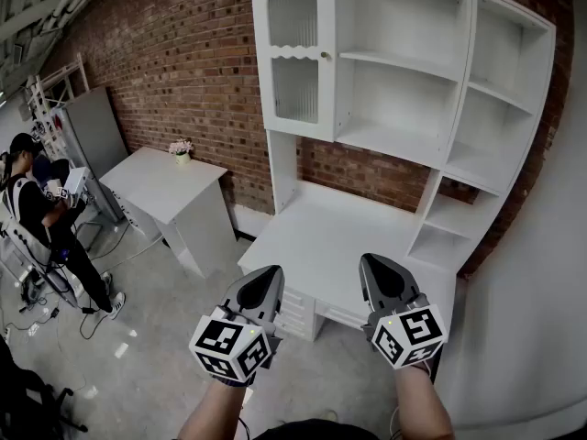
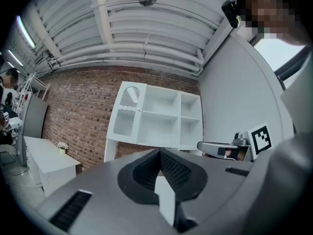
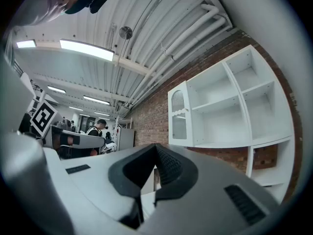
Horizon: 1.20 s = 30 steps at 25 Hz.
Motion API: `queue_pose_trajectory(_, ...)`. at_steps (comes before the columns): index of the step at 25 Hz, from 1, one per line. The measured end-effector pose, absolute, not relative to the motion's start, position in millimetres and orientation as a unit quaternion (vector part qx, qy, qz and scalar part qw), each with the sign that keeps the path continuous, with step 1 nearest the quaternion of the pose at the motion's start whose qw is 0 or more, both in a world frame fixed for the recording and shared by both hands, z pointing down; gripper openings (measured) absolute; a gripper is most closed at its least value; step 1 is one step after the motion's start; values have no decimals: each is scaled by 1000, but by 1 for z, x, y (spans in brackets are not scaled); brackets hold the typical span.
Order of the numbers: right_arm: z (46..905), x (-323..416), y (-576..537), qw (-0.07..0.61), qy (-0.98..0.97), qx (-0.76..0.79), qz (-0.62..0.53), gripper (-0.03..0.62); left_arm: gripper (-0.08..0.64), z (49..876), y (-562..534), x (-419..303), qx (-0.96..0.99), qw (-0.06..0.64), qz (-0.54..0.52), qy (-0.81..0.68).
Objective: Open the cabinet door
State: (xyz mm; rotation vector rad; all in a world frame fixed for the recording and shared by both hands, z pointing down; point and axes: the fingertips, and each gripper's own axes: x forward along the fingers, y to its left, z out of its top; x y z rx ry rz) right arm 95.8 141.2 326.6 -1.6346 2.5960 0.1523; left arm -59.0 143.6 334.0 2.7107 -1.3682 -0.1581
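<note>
The left gripper has its 2 dark ribbed jaws pressed together to a point with nothing between them, and the right gripper shows the same in its own view - both are empty and held low over the front edge of the flat white desk top. From both pairs of jaws the task's thing lies ahead and well above: the tall white cabinet door with an arched top and 2 ribbed glass panes fills the upper left bay of the white open-shelved hutch that stands on the desk against the red brick wall. The door looks closed, its long axis upright, and its small round knob sits at mid-height on the right edge, so the hinges are probably on the left and it should swing out leftwards. The knob falls about midway between the 2 grippers, well apart from both; the right one seems better placed to pull it without crossing the swing. No brand or readable writing shows - only the black-and-white square markers on the gripper cubes.
</note>
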Motion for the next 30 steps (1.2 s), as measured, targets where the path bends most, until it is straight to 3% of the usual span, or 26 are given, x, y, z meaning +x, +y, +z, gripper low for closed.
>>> queue_pose_trajectory(18,329,112,153,46,852,-521,34,5,6,334,152,-43,886,42,-44,-460)
queue_pose_trajectory(30,336,158,146,53,857,-512,30,5,6,338,147,3,881,34,-39,-471)
